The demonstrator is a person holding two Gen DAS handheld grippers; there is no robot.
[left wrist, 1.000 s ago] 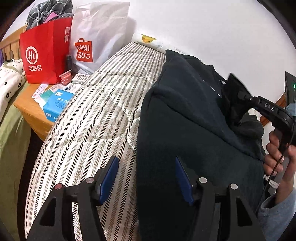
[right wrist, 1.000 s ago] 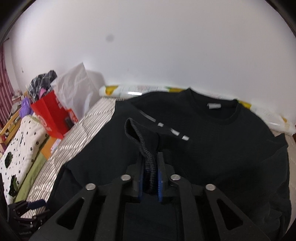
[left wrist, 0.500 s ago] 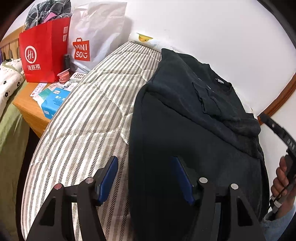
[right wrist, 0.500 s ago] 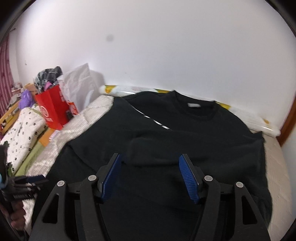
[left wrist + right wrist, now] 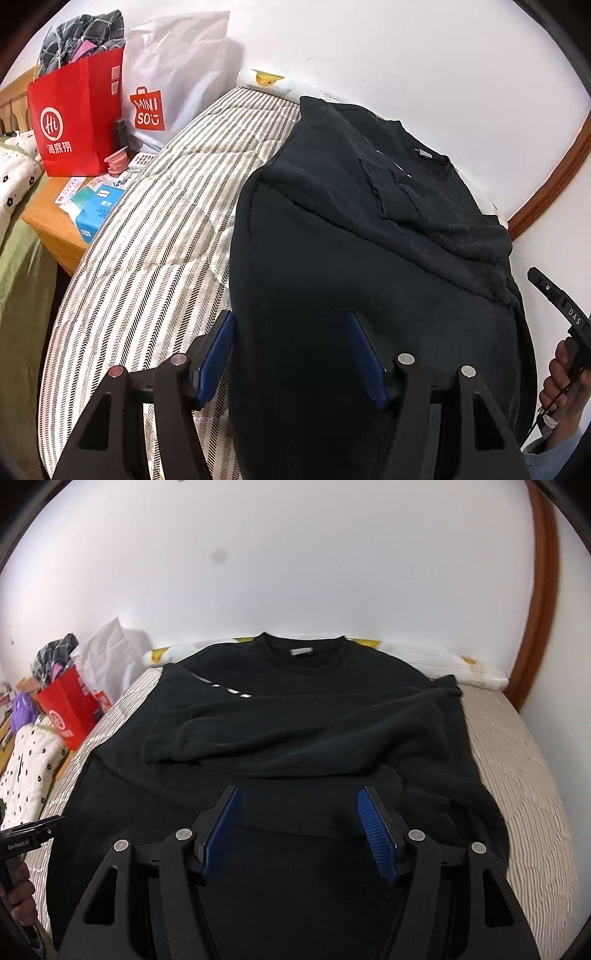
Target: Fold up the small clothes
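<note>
A black sweatshirt lies flat on the striped mattress, collar toward the wall. It also shows in the left wrist view. One sleeve is folded across the chest, its cuff near the left side. My left gripper is open and empty over the sweatshirt's lower left edge. My right gripper is open and empty above the hem area. The right gripper's tip shows at the right edge of the left wrist view.
A red paper bag and a white bag stand beside the bed's far left corner. A wooden nightstand holds a tissue pack and small items. A rolled pad lies along the white wall.
The right gripper opened and let go of the sleeve cuff, which now lies across the chest. It then pulled back toward the hem. The left gripper stayed open and shifted little.
</note>
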